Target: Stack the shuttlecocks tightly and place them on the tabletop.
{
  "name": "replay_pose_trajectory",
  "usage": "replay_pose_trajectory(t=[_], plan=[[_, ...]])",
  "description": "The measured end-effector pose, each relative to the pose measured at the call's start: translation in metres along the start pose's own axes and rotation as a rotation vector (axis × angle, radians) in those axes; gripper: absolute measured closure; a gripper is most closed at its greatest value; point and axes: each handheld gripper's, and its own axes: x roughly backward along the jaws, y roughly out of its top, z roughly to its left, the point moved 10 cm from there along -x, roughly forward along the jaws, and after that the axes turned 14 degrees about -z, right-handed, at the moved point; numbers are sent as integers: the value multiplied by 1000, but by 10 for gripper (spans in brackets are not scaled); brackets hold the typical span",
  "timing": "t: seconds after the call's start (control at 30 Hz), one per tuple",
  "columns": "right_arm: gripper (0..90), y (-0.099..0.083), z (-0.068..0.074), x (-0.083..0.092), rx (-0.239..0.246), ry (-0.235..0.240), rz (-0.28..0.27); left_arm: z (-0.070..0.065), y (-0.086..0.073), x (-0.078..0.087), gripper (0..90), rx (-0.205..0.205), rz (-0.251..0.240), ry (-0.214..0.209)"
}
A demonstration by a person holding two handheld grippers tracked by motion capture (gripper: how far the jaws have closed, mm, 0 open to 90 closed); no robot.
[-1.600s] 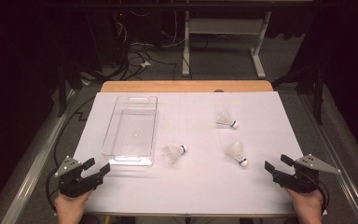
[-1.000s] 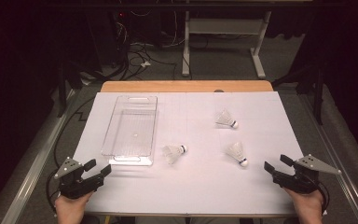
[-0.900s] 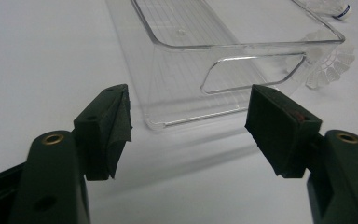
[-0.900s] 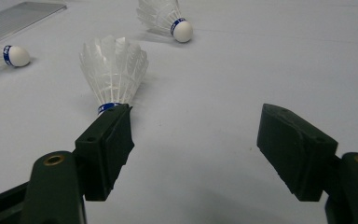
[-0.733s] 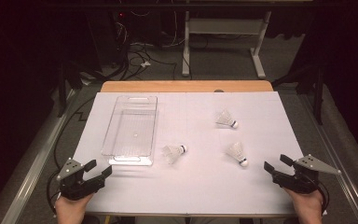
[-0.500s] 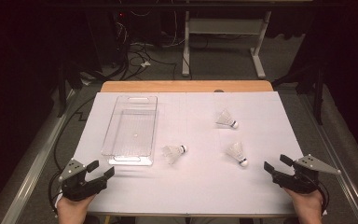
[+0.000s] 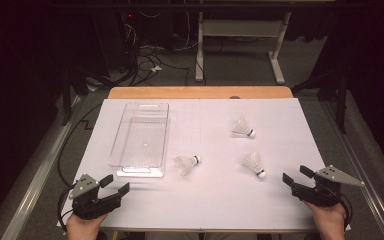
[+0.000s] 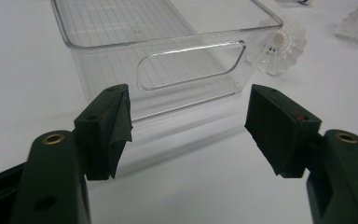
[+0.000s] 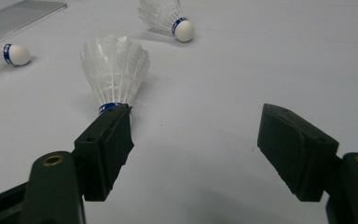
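Note:
Three white shuttlecocks lie on the white table sheet: one (image 7: pixel 187 164) just right of the clear plastic bin (image 7: pixel 141 139), one (image 7: pixel 254 164) toward the right front, one (image 7: pixel 242 128) farther back. My left gripper (image 7: pixel 115 185) is open at the front left, its jaws facing the bin's near handle wall (image 8: pixel 191 65), with the first shuttlecock (image 8: pixel 282 46) beyond the bin's corner. My right gripper (image 7: pixel 296 175) is open at the front right. In the right gripper view the nearest shuttlecock (image 9: pixel 114 72) lies just past the left jaw, apart from it, with nothing between the jaws.
The wooden table edge (image 7: pixel 200 92) runs along the back. Cables and a desk frame (image 7: pixel 240 40) stand on the dark floor beyond. A metal rail (image 7: pixel 35 175) runs along the table's left side.
My left gripper has crept slightly to the right and toward the bin. The right gripper and the shuttlecocks have stayed put.

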Motion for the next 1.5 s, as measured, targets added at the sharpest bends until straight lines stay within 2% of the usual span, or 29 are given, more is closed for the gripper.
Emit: replay_pose_trajectory(t=[0.37,0.9,1.17,1.27,1.37,1.5], plan=[[266,0,0,0,5,-3,-1,-9,2,-4,329,-1,-2,-27],[267,0,1,0,3,0,0,-24,5,-9,350,-27,10,-65],[267,0,1,0,3,4,0,-35,9,-16,352,-52,16,-97],[267,0,1,0,3,4,1,-41,9,-20,358,-80,27,-110],[269,0,1,0,4,2,2,-45,10,-23,365,-74,25,-123],[270,0,0,0,5,-1,4,-49,8,-26,368,-89,36,-125]])
